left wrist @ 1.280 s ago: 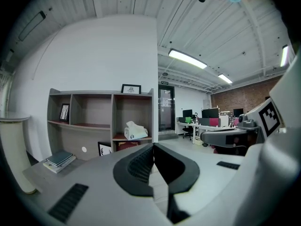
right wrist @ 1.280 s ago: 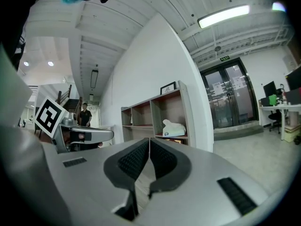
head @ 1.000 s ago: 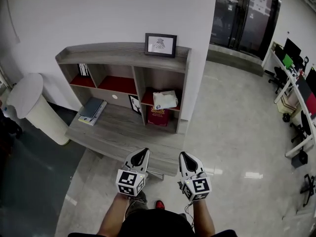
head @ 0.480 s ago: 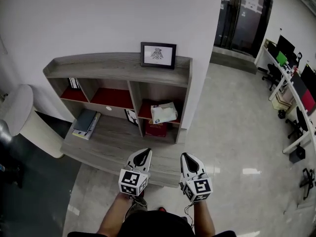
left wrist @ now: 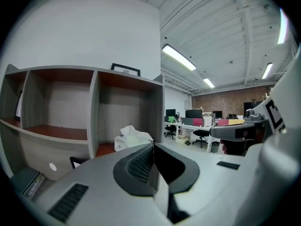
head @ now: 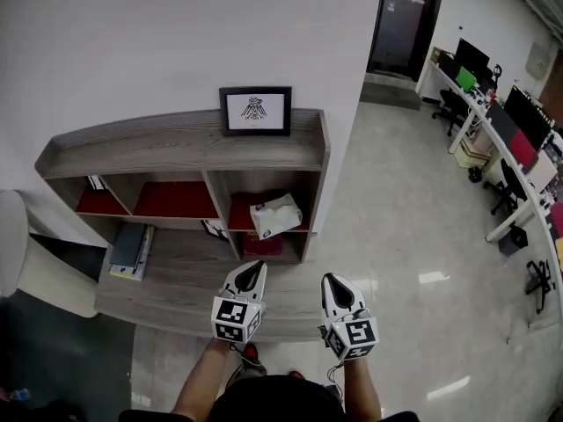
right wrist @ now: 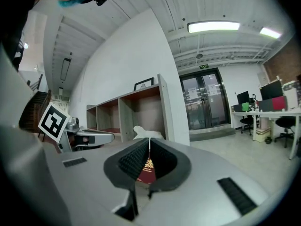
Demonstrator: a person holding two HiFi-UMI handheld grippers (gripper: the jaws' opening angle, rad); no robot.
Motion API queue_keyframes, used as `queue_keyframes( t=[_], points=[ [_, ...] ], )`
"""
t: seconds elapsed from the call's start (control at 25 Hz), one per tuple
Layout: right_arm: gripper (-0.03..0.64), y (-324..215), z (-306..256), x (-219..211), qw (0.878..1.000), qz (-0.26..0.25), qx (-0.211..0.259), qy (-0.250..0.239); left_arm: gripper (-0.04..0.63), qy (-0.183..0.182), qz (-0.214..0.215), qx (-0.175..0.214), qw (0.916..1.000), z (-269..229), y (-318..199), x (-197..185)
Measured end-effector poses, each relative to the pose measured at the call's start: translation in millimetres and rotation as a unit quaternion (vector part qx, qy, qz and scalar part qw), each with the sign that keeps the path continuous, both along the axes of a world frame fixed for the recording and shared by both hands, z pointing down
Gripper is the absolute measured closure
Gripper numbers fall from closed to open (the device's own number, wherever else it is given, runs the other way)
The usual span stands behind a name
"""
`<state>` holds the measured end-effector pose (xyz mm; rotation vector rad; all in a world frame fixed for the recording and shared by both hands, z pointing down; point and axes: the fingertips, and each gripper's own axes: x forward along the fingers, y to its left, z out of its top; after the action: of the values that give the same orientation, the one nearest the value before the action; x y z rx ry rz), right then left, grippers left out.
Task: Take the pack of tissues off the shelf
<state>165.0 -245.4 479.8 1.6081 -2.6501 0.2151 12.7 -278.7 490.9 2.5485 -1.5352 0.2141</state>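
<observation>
We see tissues in the shelf's right bay, well ahead. Our left tool and right tool are pressed together, empty. Pack looks light, soft, crushable; we'd pinch its near end gently.

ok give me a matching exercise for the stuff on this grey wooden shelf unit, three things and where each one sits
Things:
1. black-framed picture
2. white pack of tissues
3. flat stack of blue-grey books

Places:
a. lower ledge, left side
b. top of the grey wooden shelf
c. right-hand compartment with the red floor

Pairs: 1-b, 2-c, 3-a
</observation>
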Motion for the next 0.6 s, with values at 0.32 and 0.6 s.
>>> queue_keyframes(
  t=[0.32,0.6],
  points=[
    [0.584,-1.8,13.5,4.2,0.998,0.058,-0.016,0.013,0.571,-0.003,0.009,-0.021,0.9997,17.3,-45.8,-10.7],
    [0.584,9.7,21.6,10.3,0.994,0.102,-0.029,0.027,0.334,0.006,0.017,-0.047,0.9987,31.1,-82.4,-10.2]
  ],
)
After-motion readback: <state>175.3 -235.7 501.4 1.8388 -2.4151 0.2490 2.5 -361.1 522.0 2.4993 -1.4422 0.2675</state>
